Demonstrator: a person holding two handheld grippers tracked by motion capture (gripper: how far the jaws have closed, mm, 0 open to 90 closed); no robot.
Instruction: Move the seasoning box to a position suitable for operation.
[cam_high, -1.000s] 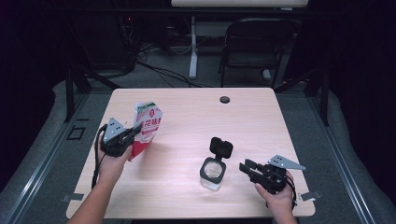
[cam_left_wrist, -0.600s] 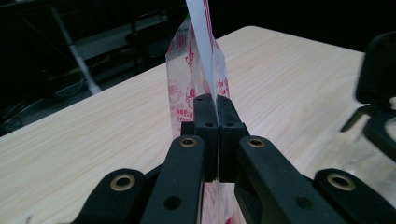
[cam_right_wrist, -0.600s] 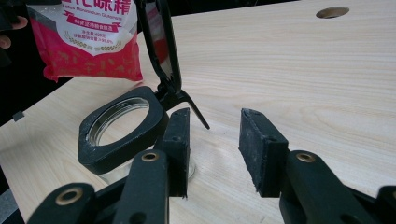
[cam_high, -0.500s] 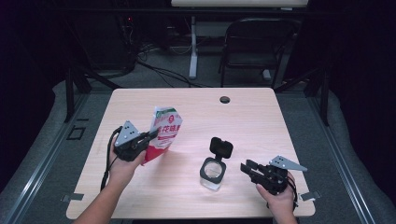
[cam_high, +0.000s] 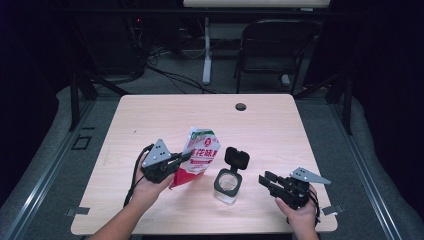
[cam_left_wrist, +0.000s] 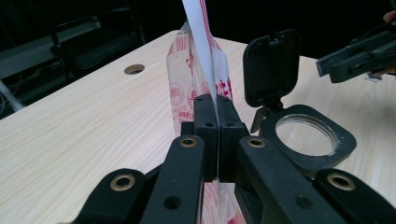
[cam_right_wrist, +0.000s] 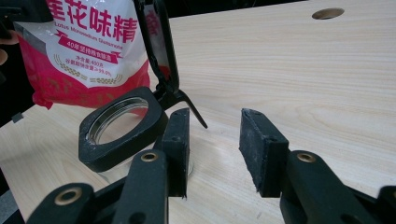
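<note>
The soft, floppy seasoning bag (cam_high: 199, 156), light but likely to sag, hangs just left of the open jar (cam_high: 227, 184), pinched at its side seam by the left tongs (cam_left_wrist: 216, 116); the right tongs (cam_right_wrist: 215, 140) stand spread beside the jar.

Bright overhead light on the table (cam_high: 150, 120), dark surroundings, soft shadows, slight blur.

- pouch (cam_high: 200, 156): white top, red lower part, red characters, white text on a red band
- jar (cam_high: 228, 186): clear body, black collar and black flip lid
- left tool (cam_high: 183, 159) and right tool (cam_high: 264, 179): black, each with a grey plate
- worktop (cam_high: 280, 130): pale wood grain, dark round hole
- chair (cam_high: 272, 50): black
</note>
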